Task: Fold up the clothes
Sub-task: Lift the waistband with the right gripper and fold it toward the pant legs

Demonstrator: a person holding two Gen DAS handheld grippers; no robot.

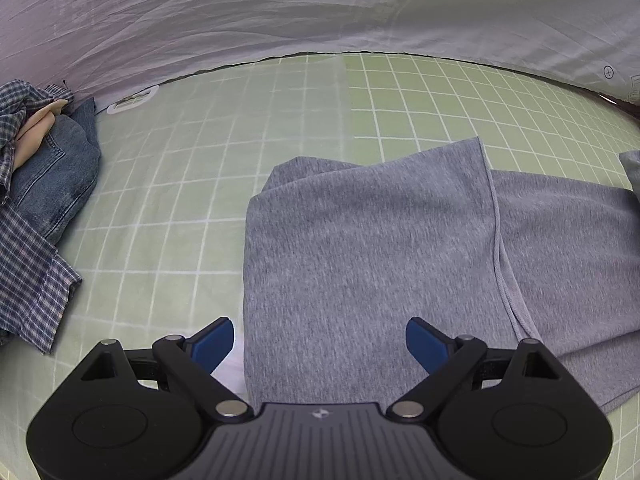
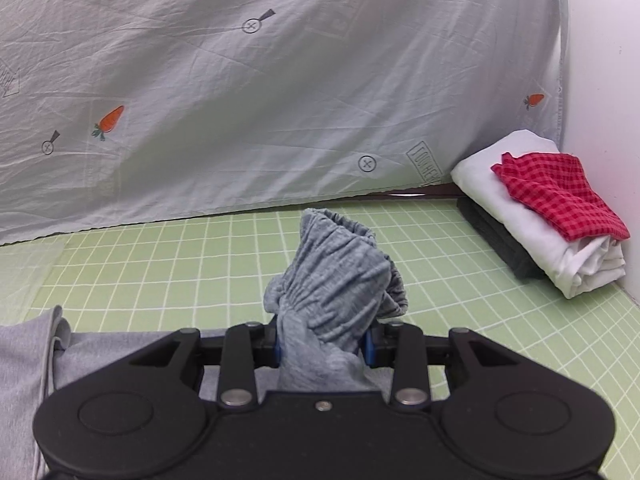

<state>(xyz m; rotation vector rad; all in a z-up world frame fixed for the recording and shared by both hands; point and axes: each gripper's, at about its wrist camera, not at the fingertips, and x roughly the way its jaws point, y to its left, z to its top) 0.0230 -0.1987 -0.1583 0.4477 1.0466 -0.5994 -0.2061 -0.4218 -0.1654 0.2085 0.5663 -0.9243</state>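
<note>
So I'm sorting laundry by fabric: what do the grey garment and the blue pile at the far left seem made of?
Grey garment: probably a soft heathered cotton-type jersey knit, matte, with a gathered elastic-looking band in the right gripper's jaws. Blue pile: jeans look like faded denim with contrast stitching; the checked shirt looks thin and woven.

A green grid sheet [image 2: 480, 320] covers the counter; a carrot-printed pale cloth [image 2: 240, 100] hangs well beyond the fingers.
</note>
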